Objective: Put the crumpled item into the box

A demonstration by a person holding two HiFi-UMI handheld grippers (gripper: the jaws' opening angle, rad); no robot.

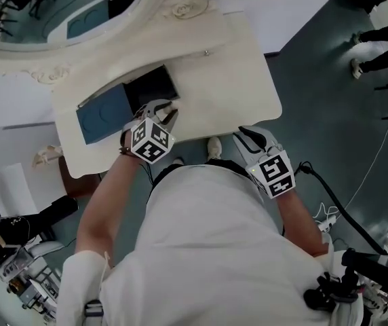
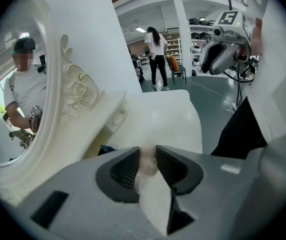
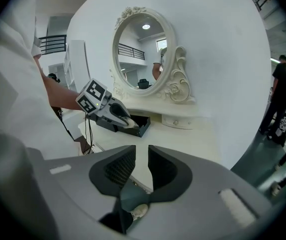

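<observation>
A dark open box (image 1: 152, 85) with its blue lid (image 1: 104, 114) beside it lies on the white vanity table (image 1: 238, 80). My left gripper (image 1: 169, 114) reaches to the box's near right corner. In the left gripper view its pads (image 2: 125, 169) press on a pale crumpled item (image 2: 147, 165). The right gripper view shows that gripper's tip with the crumpled item (image 3: 126, 120) just above the black box (image 3: 137, 126). My right gripper (image 1: 246, 135) hangs at the table's front edge, right of the box, open with nothing between its jaws (image 3: 142, 158).
An oval mirror in an ornate white frame (image 3: 143, 51) stands behind the box against the wall. A drawer knob (image 1: 206, 52) sits under it. A black cable (image 1: 343, 206) runs over the grey floor at the right. People stand far back in the hall (image 2: 158, 59).
</observation>
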